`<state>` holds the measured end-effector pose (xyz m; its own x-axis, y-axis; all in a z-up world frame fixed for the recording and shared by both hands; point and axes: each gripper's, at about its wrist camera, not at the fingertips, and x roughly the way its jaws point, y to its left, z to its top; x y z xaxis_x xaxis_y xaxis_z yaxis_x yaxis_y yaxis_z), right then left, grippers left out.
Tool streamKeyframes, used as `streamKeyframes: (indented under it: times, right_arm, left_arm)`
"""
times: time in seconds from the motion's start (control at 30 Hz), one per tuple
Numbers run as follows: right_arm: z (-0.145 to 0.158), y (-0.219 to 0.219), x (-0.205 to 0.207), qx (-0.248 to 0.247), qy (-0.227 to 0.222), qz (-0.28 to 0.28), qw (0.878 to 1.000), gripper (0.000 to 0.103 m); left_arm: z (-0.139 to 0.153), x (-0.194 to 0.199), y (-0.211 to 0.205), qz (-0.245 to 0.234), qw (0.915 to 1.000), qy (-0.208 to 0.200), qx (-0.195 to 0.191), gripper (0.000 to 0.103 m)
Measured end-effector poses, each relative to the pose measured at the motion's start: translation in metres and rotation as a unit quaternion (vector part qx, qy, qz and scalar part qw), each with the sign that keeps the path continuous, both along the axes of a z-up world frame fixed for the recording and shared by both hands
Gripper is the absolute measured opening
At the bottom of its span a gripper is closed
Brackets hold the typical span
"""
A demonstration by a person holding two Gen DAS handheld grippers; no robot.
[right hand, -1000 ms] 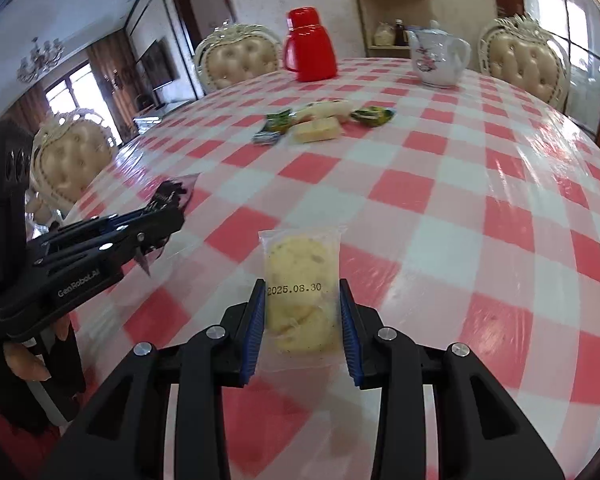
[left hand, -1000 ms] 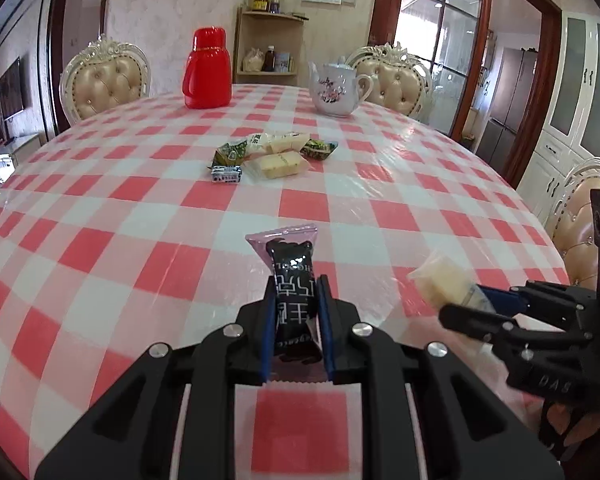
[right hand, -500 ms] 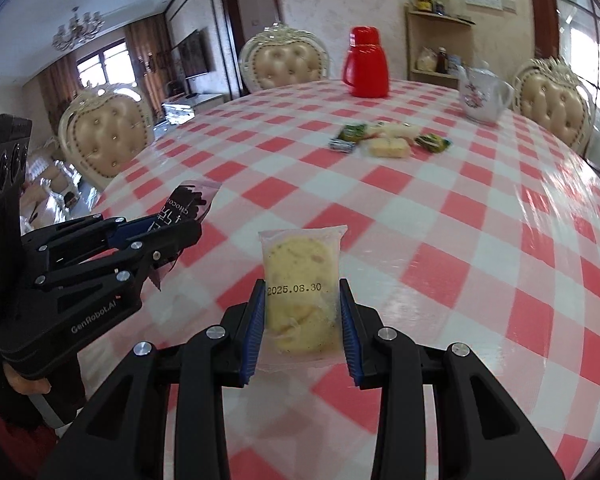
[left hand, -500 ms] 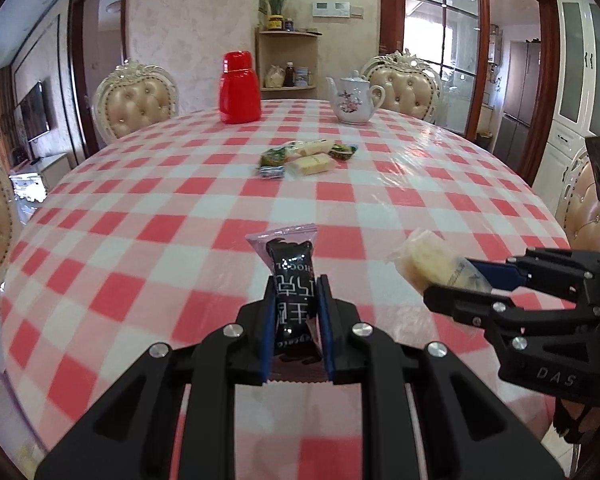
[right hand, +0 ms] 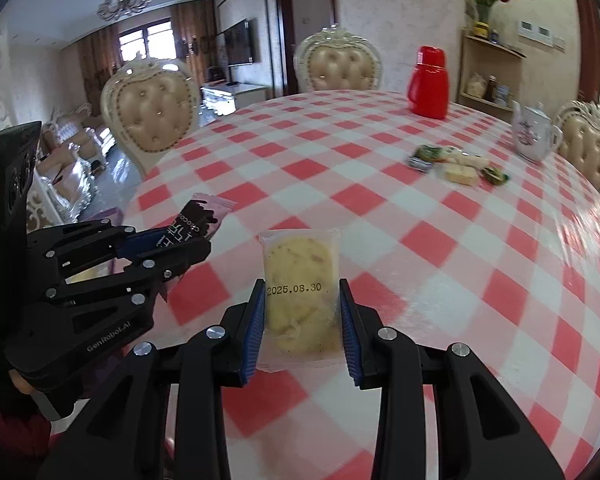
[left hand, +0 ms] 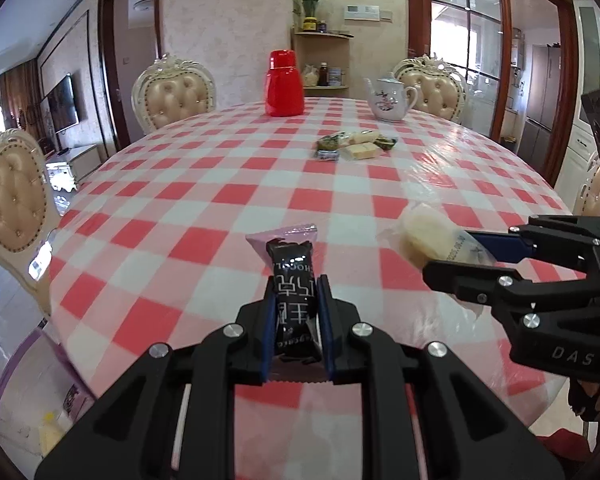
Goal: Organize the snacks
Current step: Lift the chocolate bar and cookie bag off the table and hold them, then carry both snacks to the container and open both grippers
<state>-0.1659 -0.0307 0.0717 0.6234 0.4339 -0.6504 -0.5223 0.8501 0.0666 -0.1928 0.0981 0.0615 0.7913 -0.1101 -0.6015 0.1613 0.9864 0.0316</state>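
1. Left tongs of mine are clamped on a black chocolate bar wrapper, held above the near edge of the desk.
2. My right tongs grip a clear-packed yellow pastry stamped 2025.08.30, just beside the left pair.
3. Further out, a small pile of snacks lies well apart on the checked cloth.
4. Beyond it I see a red thermos and a white teapot.

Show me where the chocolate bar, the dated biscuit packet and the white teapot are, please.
chocolate bar (left hand: 293,280), left wrist view, on its black wrapper.
dated biscuit packet (right hand: 300,276), right wrist view, on the yellow biscuit.
white teapot (left hand: 389,100), left wrist view, on its flowered belly.
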Motion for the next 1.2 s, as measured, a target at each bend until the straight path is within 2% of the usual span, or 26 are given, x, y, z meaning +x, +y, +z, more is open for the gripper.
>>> streamKeyframes:
  times: [0.27, 0.57, 0.67, 0.87, 1.1, 1.17, 1.2]
  right_arm:
    - [0.001, 0.048, -0.020, -0.004, -0.011, 0.046, 0.999, 0.035]
    - [-0.005, 0.107, -0.042, -0.020, -0.007, 0.111, 0.994, 0.035]
    - [-0.010, 0.129, -0.051, -0.032, -0.006, 0.137, 0.990, 0.035]
    - [-0.022, 0.169, -0.071, -0.051, 0.005, 0.189, 0.981, 0.035]
    - [-0.036, 0.200, -0.093, -0.061, 0.009, 0.246, 0.967, 0.035]
    - [-0.036, 0.201, -0.096, -0.047, 0.009, 0.259, 0.965, 0.036]
    - [-0.035, 0.200, -0.098, -0.043, 0.005, 0.259, 0.965, 0.039]
  left_arm:
    - [-0.001, -0.020, 0.041, 0.037, 0.9993, -0.002, 0.002, 0.019]
    - [0.011, -0.034, 0.107, 0.111, 0.9937, -0.015, 0.006, 0.019]
    - [0.010, -0.037, 0.127, 0.130, 0.9913, -0.007, 0.019, 0.019]
    - [0.015, -0.049, 0.169, 0.186, 0.9819, -0.016, 0.031, 0.019]
    - [0.019, -0.055, 0.187, 0.210, 0.9771, -0.018, 0.033, 0.019]
    - [0.020, -0.056, 0.188, 0.214, 0.9760, -0.020, 0.034, 0.022]
    - [0.020, -0.054, 0.188, 0.218, 0.9751, -0.022, 0.035, 0.040]
